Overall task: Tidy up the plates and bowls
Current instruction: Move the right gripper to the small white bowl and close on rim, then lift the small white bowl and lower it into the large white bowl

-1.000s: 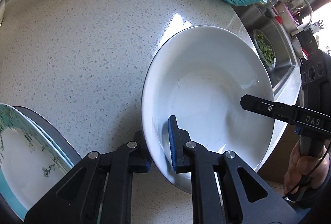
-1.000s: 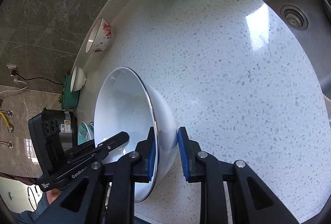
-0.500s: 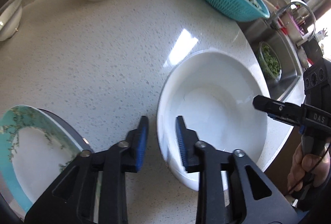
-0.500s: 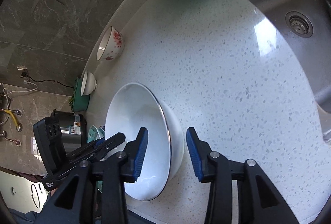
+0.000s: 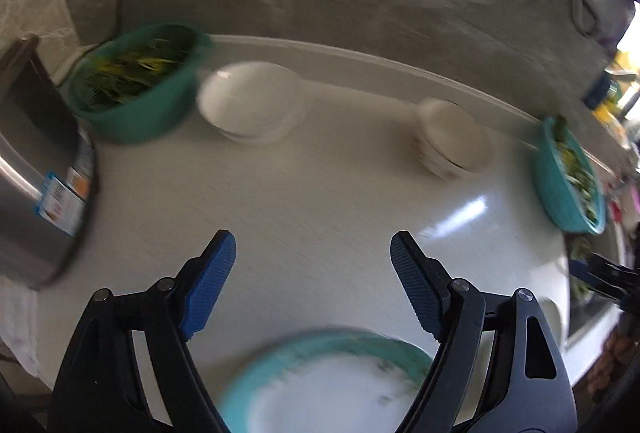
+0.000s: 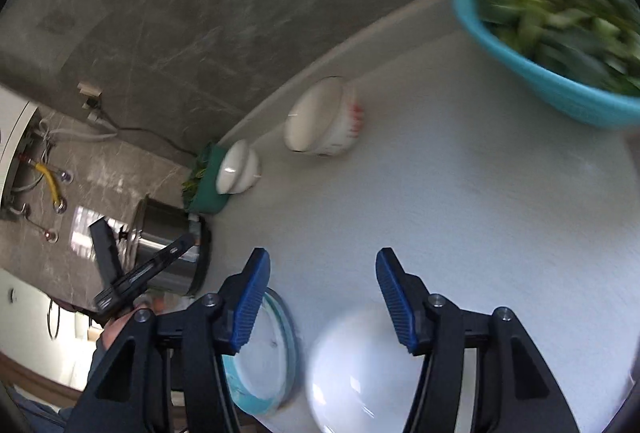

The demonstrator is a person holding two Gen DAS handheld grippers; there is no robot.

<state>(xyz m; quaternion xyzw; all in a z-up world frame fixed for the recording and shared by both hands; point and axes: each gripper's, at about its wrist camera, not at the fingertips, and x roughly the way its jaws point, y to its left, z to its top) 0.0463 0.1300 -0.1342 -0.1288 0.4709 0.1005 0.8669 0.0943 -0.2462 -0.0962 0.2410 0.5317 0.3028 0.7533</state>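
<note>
Bowl [image 6: 360, 369], plain white and large, rests on the pale counter [image 6: 460, 233] near its front edge, below and between the right gripper's [image 6: 322, 297] blue pads, which touch nothing. That gripper's jaws have just been opening and now stand fairly wide, with nothing pinched between them. Just left of the bowl lies a teal-rimmed plate [image 6: 264, 361], partly hidden behind the left finger.

In the left wrist view the left gripper [image 5: 312, 273] is spread wide over bare counter [image 5: 320, 193], its jaws also having just been opening, and it holds nothing. The teal plate [image 5: 328, 381] lies below its fingers at the bottom of the view.

Farther back near the grey wall stand 2 smaller bowls, well apart: a white one [image 5: 252, 101] beside a green basket [image 5: 136, 93] of greens, and a red-patterned one [image 5: 452, 141] toward the right. A blue basket [image 5: 568, 177] of greens sits at the right edge, and a steel pot [image 5: 36, 169] at the left. The picture is blurred, so finer detail cannot be made out. The right wrist view shows the left gripper [image 6: 140, 273] at lower left, beside the pot [image 6: 168, 253].
</note>
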